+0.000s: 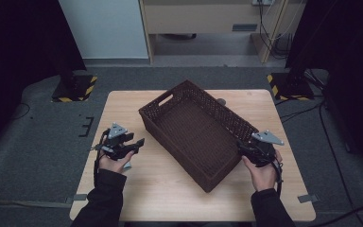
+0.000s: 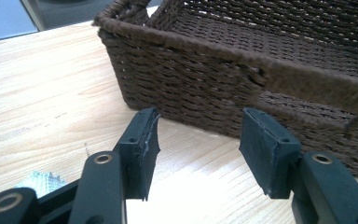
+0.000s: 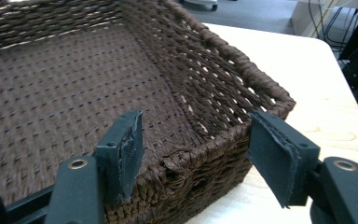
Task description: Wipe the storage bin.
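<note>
Basket (image 1: pixel 196 132) sits between left gripper (image 1: pixel 137 143) and right gripper (image 1: pixel 246 147), jaws apart.

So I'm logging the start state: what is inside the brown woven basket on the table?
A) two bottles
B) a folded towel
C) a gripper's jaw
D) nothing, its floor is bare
D: the high view and the right gripper view show the basket with its woven floor bare, both grippers outside it.

My high view is dim and soft; glare whitens the table (image 2: pixel 186 196) between my jaws, which blur slightly.
</note>
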A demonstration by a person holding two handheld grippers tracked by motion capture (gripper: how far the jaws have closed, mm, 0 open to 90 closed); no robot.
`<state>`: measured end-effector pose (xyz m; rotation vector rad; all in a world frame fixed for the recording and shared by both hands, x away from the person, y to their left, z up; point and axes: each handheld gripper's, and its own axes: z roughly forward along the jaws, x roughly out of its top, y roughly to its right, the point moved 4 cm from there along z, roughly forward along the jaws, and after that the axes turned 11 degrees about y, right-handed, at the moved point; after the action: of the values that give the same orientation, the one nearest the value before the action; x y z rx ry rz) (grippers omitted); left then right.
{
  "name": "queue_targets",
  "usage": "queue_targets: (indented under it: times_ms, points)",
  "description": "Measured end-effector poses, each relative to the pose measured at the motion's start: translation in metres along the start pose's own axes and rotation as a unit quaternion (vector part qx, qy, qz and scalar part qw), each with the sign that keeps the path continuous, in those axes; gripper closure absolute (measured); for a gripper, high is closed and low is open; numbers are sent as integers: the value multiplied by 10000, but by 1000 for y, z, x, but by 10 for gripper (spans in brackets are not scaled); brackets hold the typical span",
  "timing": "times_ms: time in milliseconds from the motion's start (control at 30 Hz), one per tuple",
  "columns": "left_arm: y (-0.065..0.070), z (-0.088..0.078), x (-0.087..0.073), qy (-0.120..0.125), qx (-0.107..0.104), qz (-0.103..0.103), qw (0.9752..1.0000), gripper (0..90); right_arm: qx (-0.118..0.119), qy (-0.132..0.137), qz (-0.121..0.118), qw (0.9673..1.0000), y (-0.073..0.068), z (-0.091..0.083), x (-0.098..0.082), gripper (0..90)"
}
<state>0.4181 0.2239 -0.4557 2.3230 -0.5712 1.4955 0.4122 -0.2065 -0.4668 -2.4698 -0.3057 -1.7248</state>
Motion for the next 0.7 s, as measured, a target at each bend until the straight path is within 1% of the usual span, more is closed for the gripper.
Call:
queue_targets:
  times_ms: [100, 133, 167, 233, 267, 333, 400, 467, 500, 533, 600, 700]
  points:
    - [-2, 0, 0, 2, 28, 1, 10000, 457, -99, -9, 69, 9999, 7, 7, 0, 348]
    - [-3, 0, 0, 2, 36, -5, 10000, 457, -78, -3, 128, 9999, 9, 8, 0, 344]
    - [-4, 0, 0, 2, 54, -14, 10000, 458, -69, 20, 126, 9999, 9, 7, 0, 338]
    - [-6, -1, 0, 23, 65, -48, 10000, 459, -15, 93, 94, 9999, 6, 3, 1, 310]
    - [-7, -1, 0, 29, 79, -48, 10000, 459, 36, 125, 136, 9998, 4, -1, 2, 298]
    - [-8, -2, 1, 44, 89, -36, 9999, 459, 83, 124, 119, 9998, -1, -5, 1, 284]
    - [-9, -3, 1, 64, 103, -56, 9999, 458, 106, 54, 112, 9999, -6, -5, -2, 275]
    - [-10, -4, 2, 68, 118, -48, 9999, 458, 105, 24, 75, 9999, -8, -1, -5, 267]
    - [-10, -4, 2, 62, 121, -49, 9999, 458, 133, 22, 102, 9999, -7, 1, -6, 269]
    - [-11, -3, 1, 59, 123, -59, 9999, 457, 103, 39, 106, 9999, -6, 2, -6, 284]
    - [-11, -2, 1, 55, 142, -58, 9999, 457, 18, 4, 29, 10000, -3, 4, -4, 322]
    - [-13, -2, 0, 49, 188, -76, 9998, 457, -64, 41, 17, 10000, 3, 10, -4, 340]
